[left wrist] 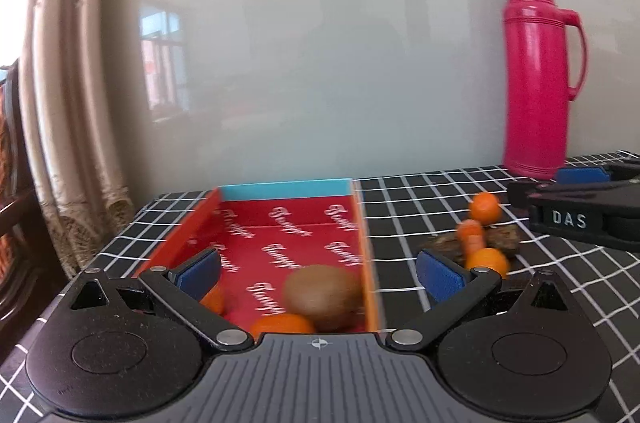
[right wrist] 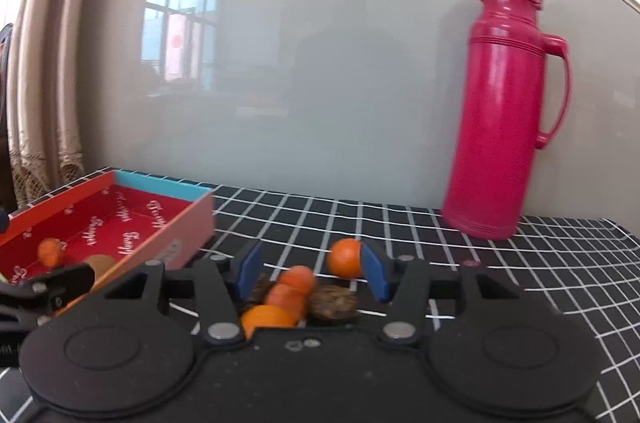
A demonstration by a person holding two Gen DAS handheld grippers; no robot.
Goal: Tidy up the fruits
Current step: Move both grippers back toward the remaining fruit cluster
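Left wrist view:
Left gripper: fingers spread wide apart, nothing clamped, hanging over the near end of the red box.
Box contents: a brown kiwi sits by the right wall; one orange fruit just in front of it, another peeking out behind the left blue finger.
Loose fruit: out on the checked worktop, right of the box, a small pile: a mandarin at the back, a carrot-like piece, a mandarin at the front, all on something dark brown, too blurred to name.
Right gripper: comes in from the right edge, beyond the pile.
Background: pink thermos stands upright by the wall.

Right wrist view:
Right gripper: fingers apart, empty, low over the pile; the carrot-like piece and a dark brown lump lie between them.
Mandarins: one just beside the right finger's pad; whether they touch, cannot tell. Another close to the gripper body.
Box: off to the left, with the kiwi and an orange fruit inside.
Thermos: right of centre, well apart from the fruit.
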